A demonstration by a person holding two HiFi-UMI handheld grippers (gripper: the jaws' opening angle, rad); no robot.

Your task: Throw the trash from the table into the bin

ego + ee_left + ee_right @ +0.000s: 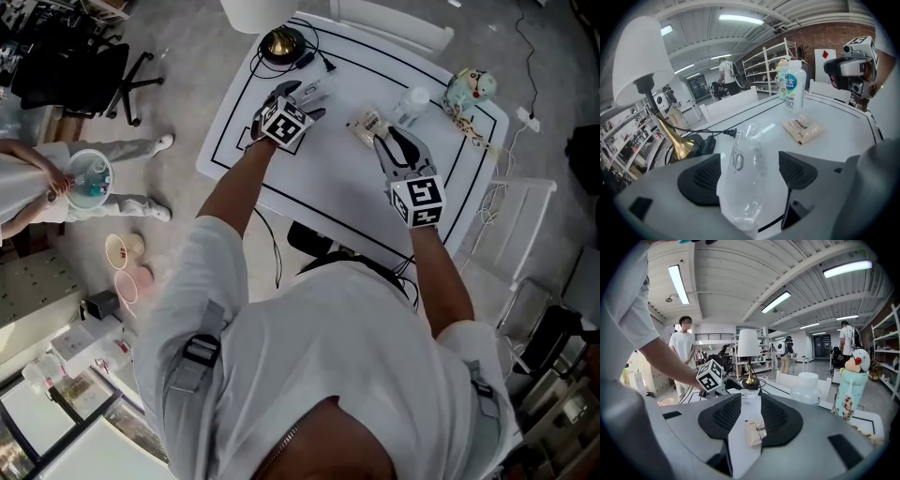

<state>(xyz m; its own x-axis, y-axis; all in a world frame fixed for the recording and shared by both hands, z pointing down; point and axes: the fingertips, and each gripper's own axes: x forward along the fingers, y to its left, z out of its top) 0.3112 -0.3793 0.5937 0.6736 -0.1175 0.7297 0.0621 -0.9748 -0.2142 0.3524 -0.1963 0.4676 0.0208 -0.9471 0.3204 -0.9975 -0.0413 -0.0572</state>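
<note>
Well, nothing is binned yet. Left gripper (749, 169) gapes wide round the clear bottle (743, 140) by the lamp (640, 56) — right gripper (747, 404), narrow, empty.

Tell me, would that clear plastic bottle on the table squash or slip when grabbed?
Probably squashes: the clear bottle looks thin-walled and already crumpled. Likely very light, since it seems empty. Its glossy skin may slip.

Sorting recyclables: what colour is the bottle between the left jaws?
Transparent, colourless bottle; best in left gripper view.
</note>
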